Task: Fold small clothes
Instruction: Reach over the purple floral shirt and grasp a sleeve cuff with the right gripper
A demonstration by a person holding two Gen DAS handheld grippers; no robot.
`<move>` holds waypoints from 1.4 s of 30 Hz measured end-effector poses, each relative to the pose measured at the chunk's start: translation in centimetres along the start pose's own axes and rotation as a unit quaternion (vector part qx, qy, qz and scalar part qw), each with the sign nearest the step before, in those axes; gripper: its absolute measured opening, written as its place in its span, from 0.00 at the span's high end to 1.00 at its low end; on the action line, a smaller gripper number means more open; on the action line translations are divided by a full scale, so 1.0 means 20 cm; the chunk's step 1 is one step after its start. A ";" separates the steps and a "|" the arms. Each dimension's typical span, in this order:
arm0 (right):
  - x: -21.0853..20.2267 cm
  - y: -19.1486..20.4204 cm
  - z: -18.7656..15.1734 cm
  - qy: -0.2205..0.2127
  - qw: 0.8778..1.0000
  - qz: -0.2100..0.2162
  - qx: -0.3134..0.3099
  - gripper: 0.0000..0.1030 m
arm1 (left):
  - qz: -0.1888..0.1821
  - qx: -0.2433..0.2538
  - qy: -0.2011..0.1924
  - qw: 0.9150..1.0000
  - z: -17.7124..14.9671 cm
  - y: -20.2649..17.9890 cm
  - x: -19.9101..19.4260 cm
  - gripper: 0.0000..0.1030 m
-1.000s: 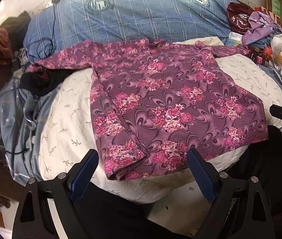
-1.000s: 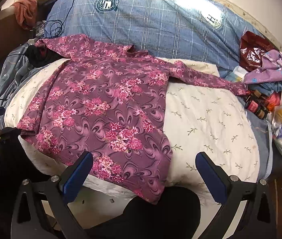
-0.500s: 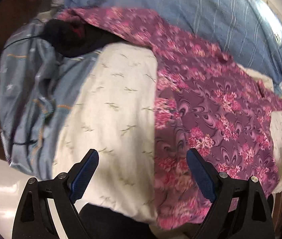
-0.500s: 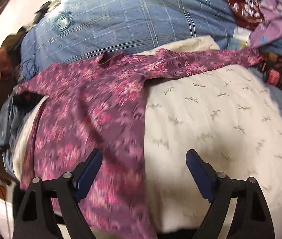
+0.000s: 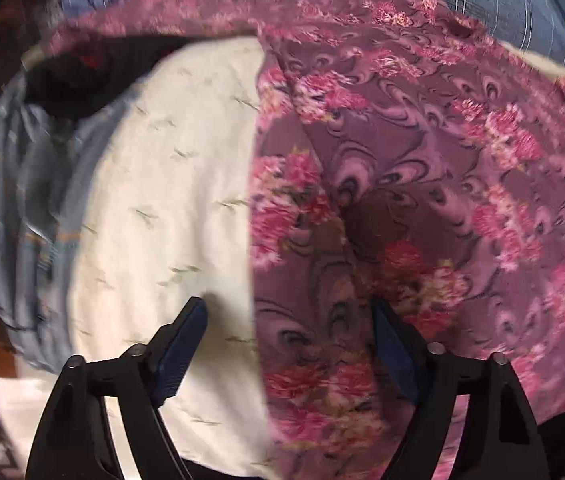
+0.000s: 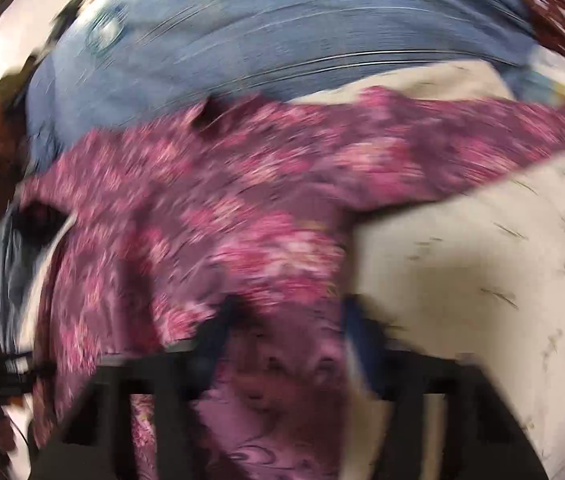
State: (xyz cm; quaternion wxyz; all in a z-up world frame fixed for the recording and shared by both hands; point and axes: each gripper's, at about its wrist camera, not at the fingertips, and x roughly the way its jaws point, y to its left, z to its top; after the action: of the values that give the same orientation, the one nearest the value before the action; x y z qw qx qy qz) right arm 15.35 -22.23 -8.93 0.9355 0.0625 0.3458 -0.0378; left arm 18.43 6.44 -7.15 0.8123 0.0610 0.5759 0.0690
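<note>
Left gripper (image 5: pixel 286 320): jaws standing wide and released, having just been closing a little, straddling the side edge of the floral shirt (image 5: pixel 422 184). One pad is lying over the cream bedcover (image 5: pixel 162 208), the other over the print; fabric is sitting between them but not being pinched.

Right gripper (image 6: pixel 286 320): view is blurring badly. Jaws have just been closing and are now standing narrow, with purple fabric of the shirt's other side edge bunching between them. Whether the pads are actually pressing on it I cannot tell.

Beyond the jaws: the shirt is lying spread flat on the bed, body unfolded. One sleeve (image 6: pixel 482 140) is stretching out beyond and to the right of the right jaws; the other (image 5: pixel 154 20) is running away to the far left of the left jaws. A dark garment (image 5: pixel 82 76) and grey-blue cloth (image 5: pixel 22 184) are sitting off to the left. The blue checked quilt (image 6: pixel 282 32) is lying farthest back.

Progress, as judged: no fold is in yet. Both side edges are just being taken up; the first fold, sleeves and final halving all remain.
</note>
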 end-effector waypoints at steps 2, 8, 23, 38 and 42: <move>0.00 0.03 0.02 0.006 1.000 0.000 -0.030 0.92 | 0.036 0.016 -0.006 0.999 -0.01 0.00 0.02 0.22; -0.09 -0.23 0.08 -0.018 0.999 -0.006 0.035 0.93 | 0.086 -0.005 -0.003 0.996 -0.06 0.18 0.07 0.24; -0.39 -0.21 -0.63 0.057 0.988 0.110 0.091 0.56 | -0.082 -0.068 0.072 0.992 -0.21 0.39 0.15 0.29; -0.50 -0.20 -0.66 0.084 0.992 0.062 0.077 0.87 | -0.034 -0.056 0.032 0.997 -0.20 0.58 0.05 0.73; -0.59 -0.24 -0.38 -0.008 0.994 0.062 0.088 0.51 | -0.059 -0.052 0.005 0.997 0.01 0.58 0.03 0.55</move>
State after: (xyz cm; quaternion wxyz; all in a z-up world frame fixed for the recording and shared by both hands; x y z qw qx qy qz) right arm 0.97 -25.63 -7.30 0.9294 0.1662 0.3293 -0.0103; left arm 18.32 17.99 -5.66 0.8144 -0.0157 0.5779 0.0507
